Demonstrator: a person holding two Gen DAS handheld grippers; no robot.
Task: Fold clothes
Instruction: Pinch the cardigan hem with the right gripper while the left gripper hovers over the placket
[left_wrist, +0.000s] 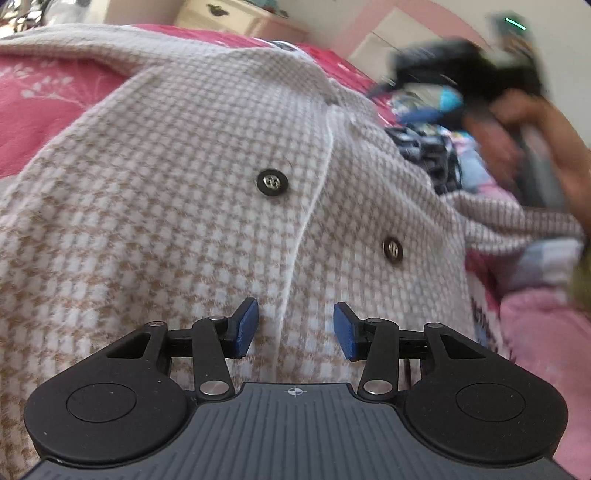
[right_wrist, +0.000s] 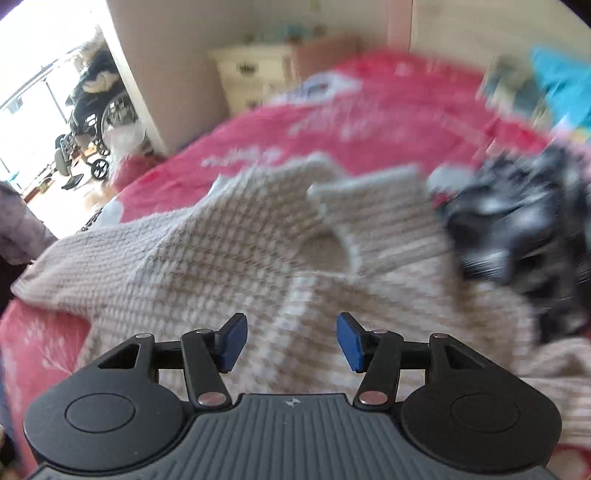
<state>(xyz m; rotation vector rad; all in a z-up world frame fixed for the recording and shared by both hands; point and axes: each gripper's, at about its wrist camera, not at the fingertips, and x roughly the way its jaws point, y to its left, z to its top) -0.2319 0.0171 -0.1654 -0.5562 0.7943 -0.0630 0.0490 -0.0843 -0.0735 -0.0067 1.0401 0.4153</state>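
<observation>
A beige and white houndstooth knit cardigan (left_wrist: 184, 184) lies spread on a pink bed cover (left_wrist: 48, 110), with two dark buttons (left_wrist: 272, 181) along its white-edged front. My left gripper (left_wrist: 295, 328) hovers close over the lower front, blue pads apart, nothing pinched between them. In the blurred right wrist view the cardigan (right_wrist: 221, 258) shows its neck opening (right_wrist: 325, 247) and a sleeve stretched to the left. My right gripper (right_wrist: 291, 341) stands open above the cardigan's middle, holding nothing. A person's blurred hand (left_wrist: 517, 125) is at the upper right of the left wrist view.
A heap of mixed dark and blue clothes (left_wrist: 436, 147) sits on the bed past the cardigan's right side. A cream dresser (right_wrist: 251, 81) stands behind the bed. A wheelchair (right_wrist: 96, 110) is in the bright doorway at the far left.
</observation>
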